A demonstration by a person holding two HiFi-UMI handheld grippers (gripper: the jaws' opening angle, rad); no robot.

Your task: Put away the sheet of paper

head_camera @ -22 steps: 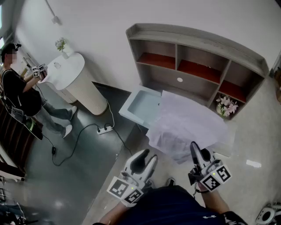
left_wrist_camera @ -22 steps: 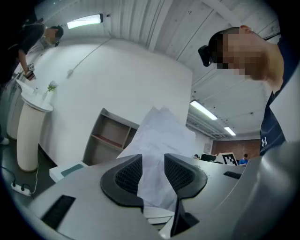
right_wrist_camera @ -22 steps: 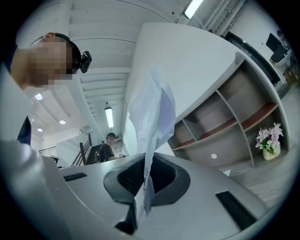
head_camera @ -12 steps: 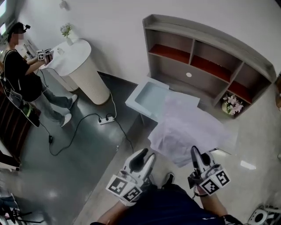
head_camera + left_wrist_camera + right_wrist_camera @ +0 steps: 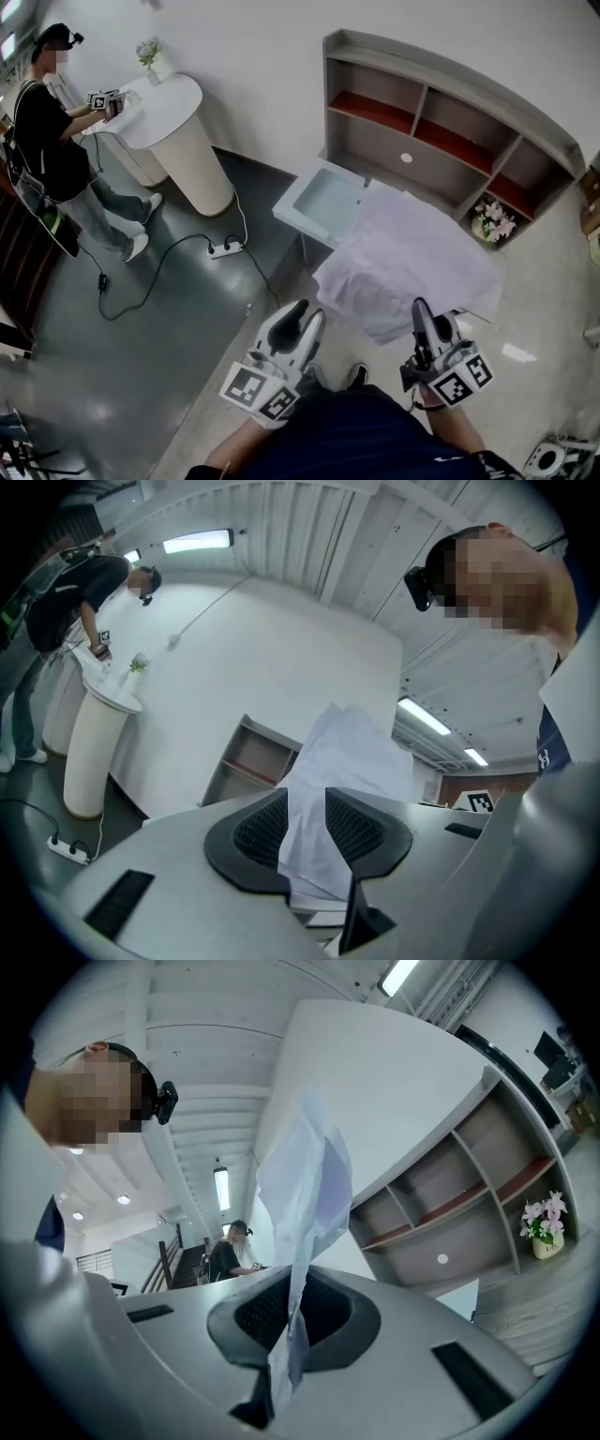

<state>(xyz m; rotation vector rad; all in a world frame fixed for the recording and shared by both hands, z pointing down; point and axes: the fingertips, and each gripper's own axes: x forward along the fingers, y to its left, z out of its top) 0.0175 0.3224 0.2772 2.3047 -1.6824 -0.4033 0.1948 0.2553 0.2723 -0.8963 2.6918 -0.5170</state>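
Observation:
A bundle of white paper sheets [image 5: 403, 267] hangs in the air in front of the wooden shelf unit [image 5: 450, 122]. My right gripper [image 5: 420, 311] points up and is shut on the paper's near edge. In the right gripper view the paper [image 5: 300, 1185] rises out of the closed gripper [image 5: 292, 1312]. My left gripper [image 5: 305, 314] stands by the paper's near left corner with its jaws a little apart. In the left gripper view the paper [image 5: 342, 752] shows in the gap of the gripper [image 5: 307, 822]. The pads do not visibly press on it.
A light blue tray-like table [image 5: 323, 202] stands left of the shelf unit, and a flower pot [image 5: 492, 220] sits in its lower right compartment. A white round pedestal [image 5: 173, 131] and a person [image 5: 52, 141] holding grippers are at far left. A power strip [image 5: 225, 248] with cable lies on the dark floor.
The head view has swung, so the shelf and pedestal sit further right in the picture. Both grippers keep their pose, and the paper stays in the right gripper.

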